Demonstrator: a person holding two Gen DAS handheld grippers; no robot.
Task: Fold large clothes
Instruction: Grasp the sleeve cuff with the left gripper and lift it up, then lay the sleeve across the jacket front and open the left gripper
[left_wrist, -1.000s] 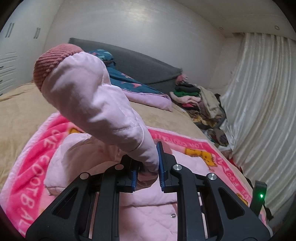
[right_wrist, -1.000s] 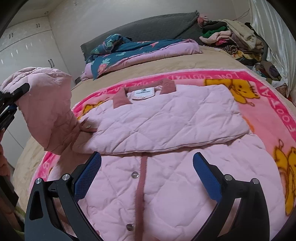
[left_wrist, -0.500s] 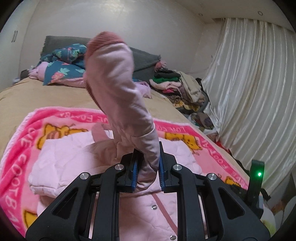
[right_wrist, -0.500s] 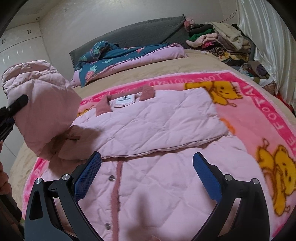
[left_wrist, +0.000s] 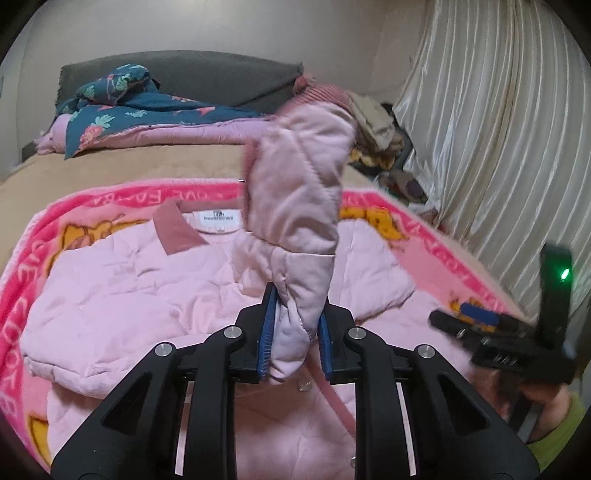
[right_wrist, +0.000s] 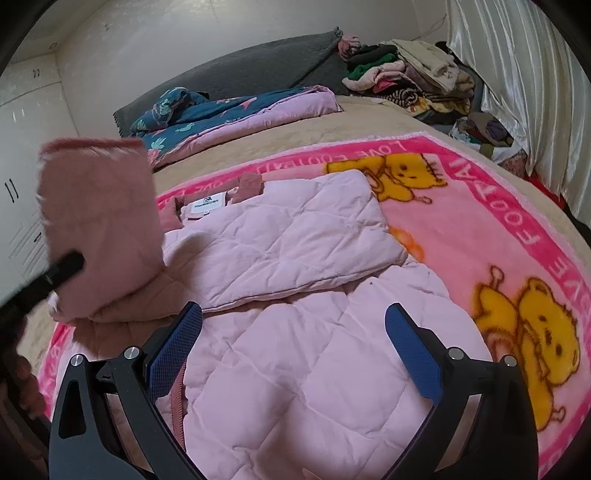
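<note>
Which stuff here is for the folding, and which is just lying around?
For the folding:
pink quilted jacket
its lifted sleeve
left gripper, shut on the sleeve
right gripper, open

Just lying around:
teddy bear blanket
flowery blue quilt
clothes pile
curtain

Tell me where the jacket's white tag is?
The tag sits inside the collar at the jacket's far end, left of the lifted sleeve in the left view.
</note>
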